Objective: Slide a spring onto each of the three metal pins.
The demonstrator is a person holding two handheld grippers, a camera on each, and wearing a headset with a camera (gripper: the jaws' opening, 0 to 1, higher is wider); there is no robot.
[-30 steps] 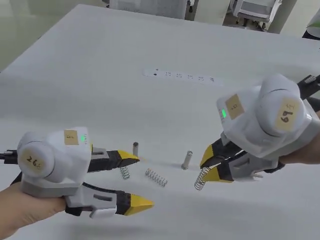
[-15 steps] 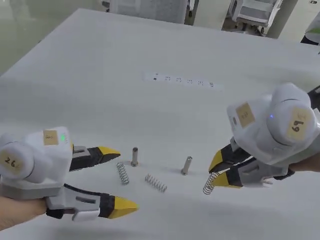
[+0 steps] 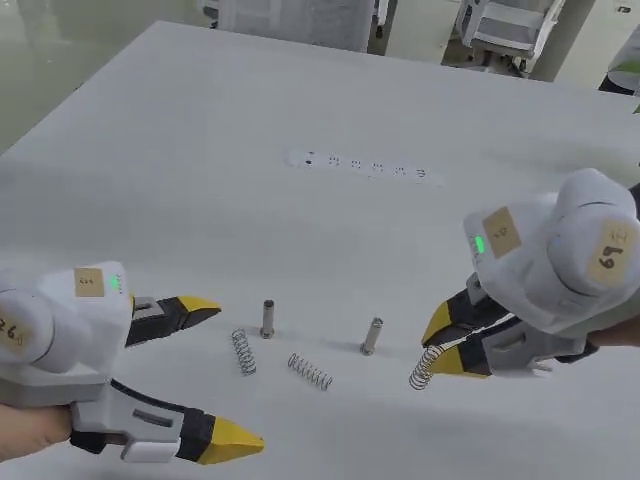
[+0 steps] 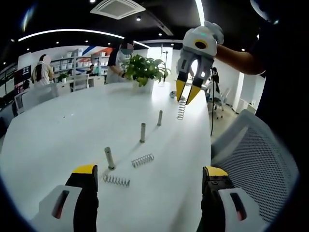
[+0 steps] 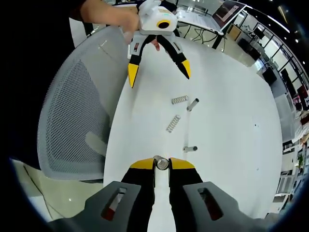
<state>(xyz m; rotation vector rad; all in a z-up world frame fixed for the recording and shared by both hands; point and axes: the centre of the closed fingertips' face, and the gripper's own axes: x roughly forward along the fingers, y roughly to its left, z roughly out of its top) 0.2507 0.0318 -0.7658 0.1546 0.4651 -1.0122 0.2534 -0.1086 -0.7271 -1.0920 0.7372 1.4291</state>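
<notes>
The spring (image 3: 424,367) I am carrying is pinched by its top coils in the right gripper (image 3: 438,350). It hangs free above the table (image 3: 300,220), with its long axis running from about 1 o'clock down to 7 o'clock in the head view. The left gripper view has the same spring (image 4: 181,107) hanging nearly straight down from the yellow tips of the right gripper (image 4: 185,96). In the right gripper view I look along the spring (image 5: 161,163), so it is a small ring between the closed tips of the right gripper (image 5: 162,164) and its length is lost. It sits at about 4 o'clock from the near pin (image 3: 372,336), apart from it. A second pin (image 3: 268,319) stands upright out at 9 o'clock. I count two pins in the head view, while the left gripper view gives me three in a receding row, the farthest pin (image 4: 160,117) just under the hanging spring. Two loose springs lie flat: one spring (image 3: 243,352) at 7 o'clock of the second pin, lying roughly 12-to-6, and the other spring (image 3: 310,371) between the pins, lying 10-to-4. The left gripper (image 3: 235,372) hovers at 8 o'clock with its jaws spread wide, holding nothing.
</notes>
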